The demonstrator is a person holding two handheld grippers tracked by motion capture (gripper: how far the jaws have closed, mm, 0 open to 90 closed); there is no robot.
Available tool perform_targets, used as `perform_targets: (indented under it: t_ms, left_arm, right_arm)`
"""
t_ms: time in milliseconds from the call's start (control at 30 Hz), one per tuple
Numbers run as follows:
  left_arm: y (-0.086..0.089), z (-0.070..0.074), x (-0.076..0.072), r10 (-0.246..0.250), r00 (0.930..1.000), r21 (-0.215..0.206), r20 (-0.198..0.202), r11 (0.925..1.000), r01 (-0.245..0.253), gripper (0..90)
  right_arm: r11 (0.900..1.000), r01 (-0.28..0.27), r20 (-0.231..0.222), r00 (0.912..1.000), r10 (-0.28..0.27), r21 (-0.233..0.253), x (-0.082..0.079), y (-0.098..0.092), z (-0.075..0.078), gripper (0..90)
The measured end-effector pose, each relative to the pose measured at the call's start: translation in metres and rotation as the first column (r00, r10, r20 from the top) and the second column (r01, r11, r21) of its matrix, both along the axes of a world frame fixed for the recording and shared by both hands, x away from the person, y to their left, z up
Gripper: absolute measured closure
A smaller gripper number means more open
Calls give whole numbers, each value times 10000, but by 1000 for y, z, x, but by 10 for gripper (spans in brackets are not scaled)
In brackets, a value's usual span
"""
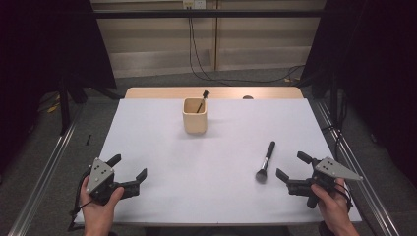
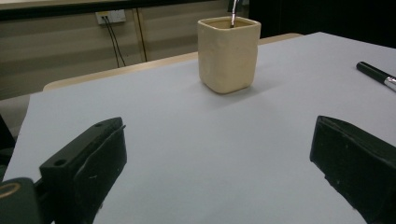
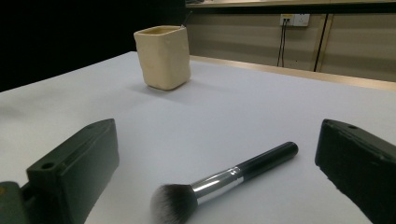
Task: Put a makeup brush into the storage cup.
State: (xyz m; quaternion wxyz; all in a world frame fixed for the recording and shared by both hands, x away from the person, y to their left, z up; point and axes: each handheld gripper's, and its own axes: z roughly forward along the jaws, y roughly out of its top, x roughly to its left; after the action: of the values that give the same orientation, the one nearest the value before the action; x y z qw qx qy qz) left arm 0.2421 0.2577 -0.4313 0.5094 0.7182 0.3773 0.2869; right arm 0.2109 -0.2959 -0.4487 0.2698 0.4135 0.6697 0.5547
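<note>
- Nearest to me: my left tool (image 1: 129, 173) sits low at the near left of the tabletop (image 1: 216, 191), jaws spread wide, nothing in them.
- My right tool (image 1: 293, 169) is at the near right, jaws also wide apart and holding nothing.
- Just beside the right tool lies the makeup brush (image 1: 265, 162), flat on the tabletop with its fluffy head toward me and its black handle pointing away. In the right gripper view the brush (image 3: 219, 184) lies between the two jaws but touches neither.
- Farther back, about mid-tabletop, stands the cream cup (image 1: 194, 115), upright, well apart from both tools.
- One small brush (image 1: 202, 100) is already in the cup, leaning against the far rim.
- So I'd say roughly halfway: one brush is stowed, the big one hasn't been picked up yet. What's left, as I see it, is closing the right tool on the handle, carrying it over, and dropping it in the cup.
</note>
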Motion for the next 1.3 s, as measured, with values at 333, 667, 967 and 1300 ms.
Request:
perform_targets:
  t_ms: [333, 667, 967, 1300]
  left_arm:
    - [12, -2, 10, 244, 9997, -207, 14, 9995, -244, 42]
    - [5, -5, 22, 182, 9996, -298, -199, 9994, -188, 43]
    - [1, -4, 26, 63, 9999, -274, -123, 9996, -66, 49]
    - [1, -5, 23, -8, 10000, -241, -95, 9997, 5, 49]
  right_arm:
    - [10000, -11, -144, 9999, 10, -96, 9, 1, 0, 0]
    - [9995, -170, -576, 9982, 155, -257, 28, -3, 7, 25]
    - [9917, -818, -553, 9955, 766, -995, 46, 1, 20, 24]
    - [9722, -1408, -1441, 9829, 1146, -1874, 67, 2, 24, 25]
